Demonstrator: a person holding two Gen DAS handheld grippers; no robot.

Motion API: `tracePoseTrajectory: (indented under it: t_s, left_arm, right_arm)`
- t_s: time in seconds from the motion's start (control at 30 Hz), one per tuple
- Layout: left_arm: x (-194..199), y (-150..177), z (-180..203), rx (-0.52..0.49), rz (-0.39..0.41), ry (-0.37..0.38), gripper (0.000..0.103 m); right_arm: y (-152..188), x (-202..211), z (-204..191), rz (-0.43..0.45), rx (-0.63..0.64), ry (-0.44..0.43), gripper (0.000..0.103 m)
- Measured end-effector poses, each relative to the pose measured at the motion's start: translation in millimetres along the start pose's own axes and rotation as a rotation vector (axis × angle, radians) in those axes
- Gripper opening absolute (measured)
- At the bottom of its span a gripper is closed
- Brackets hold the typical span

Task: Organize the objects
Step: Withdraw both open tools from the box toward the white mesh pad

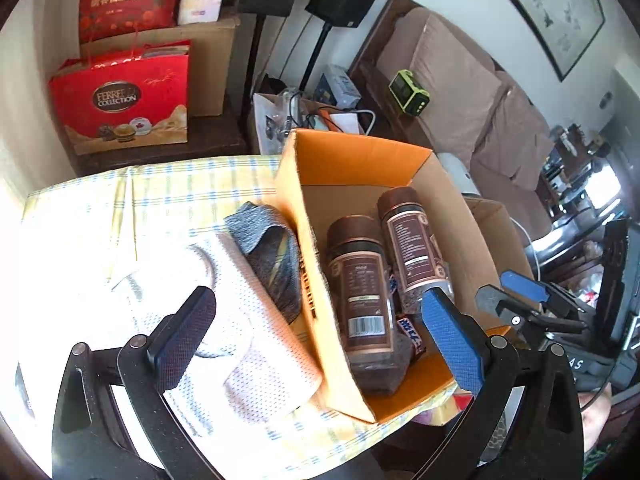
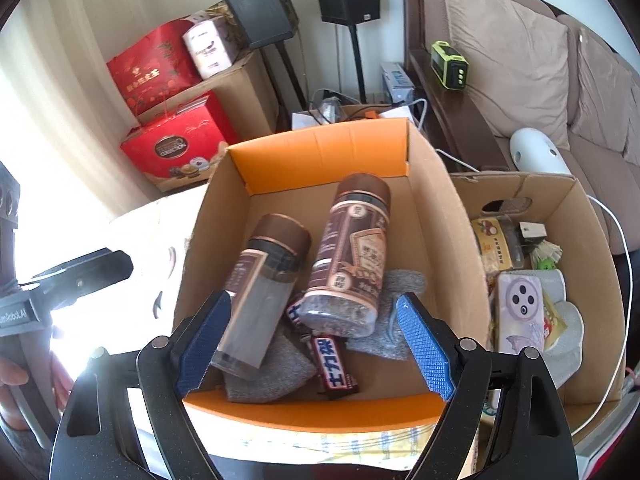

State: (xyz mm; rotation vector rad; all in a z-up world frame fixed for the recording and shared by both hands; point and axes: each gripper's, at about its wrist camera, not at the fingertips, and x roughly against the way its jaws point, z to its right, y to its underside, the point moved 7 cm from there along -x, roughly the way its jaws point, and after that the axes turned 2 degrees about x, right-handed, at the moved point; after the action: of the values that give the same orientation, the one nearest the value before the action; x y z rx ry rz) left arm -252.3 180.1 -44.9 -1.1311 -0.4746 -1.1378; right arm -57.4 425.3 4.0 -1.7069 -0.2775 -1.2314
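I have both tools spread wide with nothing between the pads: the left hand-held gripper [image 1: 318,330] hangs over the counter [image 1: 120,208] beside the box [image 2: 436,216], and the right hand-held gripper [image 2: 312,344] hovers above the box's near edge. Inside the box two jars [image 2: 348,256] with brown lids lie on their sides, one leaning across the other, on top of a grey sock [image 2: 272,372] and a candy bar [image 2: 334,364]. I judge the jars hard, smooth and fairly heavy, likely to roll or slip; I would take one across the middle of its body, not at the lid. The candy bar is light and its wrapper slick, so I would pinch it across the width. Still outside, on the counter against the box's left wall, lie a dark patterned cloth [image 1: 276,260] and a white mesh cloth [image 1: 256,344]; both look soft and limp, best gathered at a fold so they do not drape over the rim. A second, plain box [image 2: 560,208] to the right holds a phone [image 2: 520,312], packets and small odds I cannot make out.
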Motion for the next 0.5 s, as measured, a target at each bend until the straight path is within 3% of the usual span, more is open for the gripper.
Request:
tracePoseTrajectory:
  t_s: [0.2,0.5]
  left_arm:
    - [22.7,24.0,-59.1,0.022,-0.009,-0.062,0.103]
    - [36.7,59.4,-148.0,0.194,-0.002,-0.084,0.103]
  right_arm:
    - [-1.9,3.1,-39.9,0.017,0.067,-0.037,0.086]
    - [0.1,-13.0,-112.2,0.008,0.169,-0.089,0.082]
